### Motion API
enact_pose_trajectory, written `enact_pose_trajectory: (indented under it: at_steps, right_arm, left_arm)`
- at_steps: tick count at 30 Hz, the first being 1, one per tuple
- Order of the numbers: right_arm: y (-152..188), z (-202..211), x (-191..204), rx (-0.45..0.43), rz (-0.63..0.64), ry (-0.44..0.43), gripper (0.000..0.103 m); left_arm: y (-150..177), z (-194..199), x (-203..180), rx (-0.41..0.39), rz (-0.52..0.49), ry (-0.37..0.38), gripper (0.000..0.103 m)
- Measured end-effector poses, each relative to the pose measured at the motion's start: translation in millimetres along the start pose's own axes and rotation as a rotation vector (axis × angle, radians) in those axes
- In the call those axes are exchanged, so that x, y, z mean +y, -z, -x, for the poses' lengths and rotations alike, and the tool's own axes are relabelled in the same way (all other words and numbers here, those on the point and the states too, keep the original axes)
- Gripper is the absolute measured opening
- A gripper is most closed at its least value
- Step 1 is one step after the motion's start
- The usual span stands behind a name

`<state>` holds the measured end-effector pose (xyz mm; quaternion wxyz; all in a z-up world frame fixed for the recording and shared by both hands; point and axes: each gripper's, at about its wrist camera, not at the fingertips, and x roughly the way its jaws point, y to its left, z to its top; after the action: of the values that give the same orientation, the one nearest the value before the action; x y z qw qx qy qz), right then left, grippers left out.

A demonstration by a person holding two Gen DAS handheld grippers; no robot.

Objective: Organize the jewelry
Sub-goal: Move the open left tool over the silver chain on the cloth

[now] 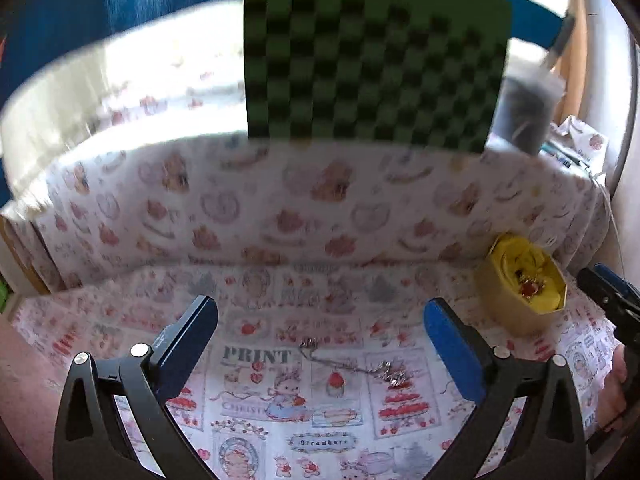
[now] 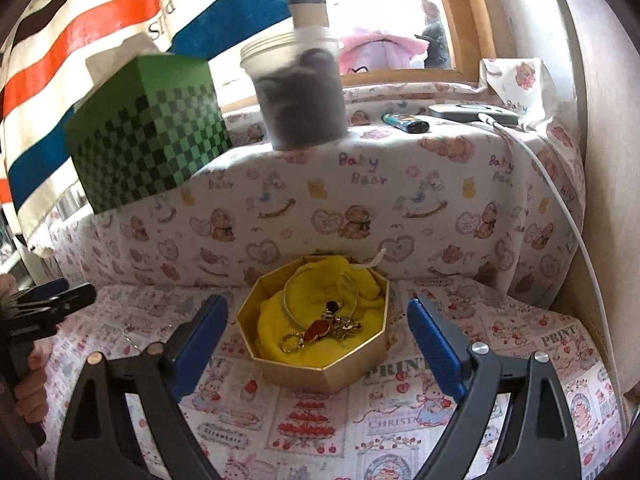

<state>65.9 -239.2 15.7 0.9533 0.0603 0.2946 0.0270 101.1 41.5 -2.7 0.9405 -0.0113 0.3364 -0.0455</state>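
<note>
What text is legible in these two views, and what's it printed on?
"PRINT": patterned tablecloth, also seen in the right wrist view.
"Strawbere": oval label on the same tablecloth.
"CHRIST", cut off: tablecloth panel under the bunny.
"Baby Bear": bear-print cloth over the back ledge.
"RIS", partial and sideways: striped bag.
Small print on the lighter: unreadable.
</note>
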Motion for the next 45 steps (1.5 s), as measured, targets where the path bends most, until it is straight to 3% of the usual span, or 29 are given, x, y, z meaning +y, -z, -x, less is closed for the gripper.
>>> enact_pose_trajectory:
  at_steps: [3,5,8,13,15,26,29,32,37,41,45]
  right_arm:
    - [2,0,3,0.006,0.008,-0.005,0.091]
    - [2,-1,4,0.015,0.011,-0.007,0.091]
    - [3,-3,3,0.026,0.002,-0.010,0.091]
    - [3,-5,2,0.040,-0.007,-0.009,0.091]
    - [3,-5,1,0.044,-0.007,-0.009,0.091]
    - [3,-9,1,0.062,0.003,-0.007,0.091]
    - [3,-11,0,0.072,0.000,-0.001,0.091]
    - [2,-12,-1,0.080,-0.004,0.006,0.091]
    - [1,-13,-2,0.081,-0.008,0.018,0.091]
    - [2,-14,-1,0.084,-0.006,0.022,0.091]
    - [2,-15,-1,0.088,-0.005,0.020,0.091]
  left_arm:
    - [3,-16,9,0.075,0.036,0.099,0.097]
    - [5,-23,14,0.120,0.061,0.153,0.084]
    - [8,-33,20,0.158,0.088,0.139,0.066]
    - [15,-49,13,0.210,0.066,0.114,0.047]
    - [19,-56,11,0.238,0.068,0.113,0.045]
    - [20,-60,10,0.228,0.095,0.098,0.044]
    - [24,-60,10,0.243,0.098,0.136,0.044]
    - [30,-57,7,0.277,0.094,0.225,0.042]
    - [41,-49,-18,0.307,-0.018,0.298,0.041]
    - [39,-47,-40,0.263,-0.102,0.181,0.041]
    - [31,-37,-39,0.167,-0.101,0.097,0.045]
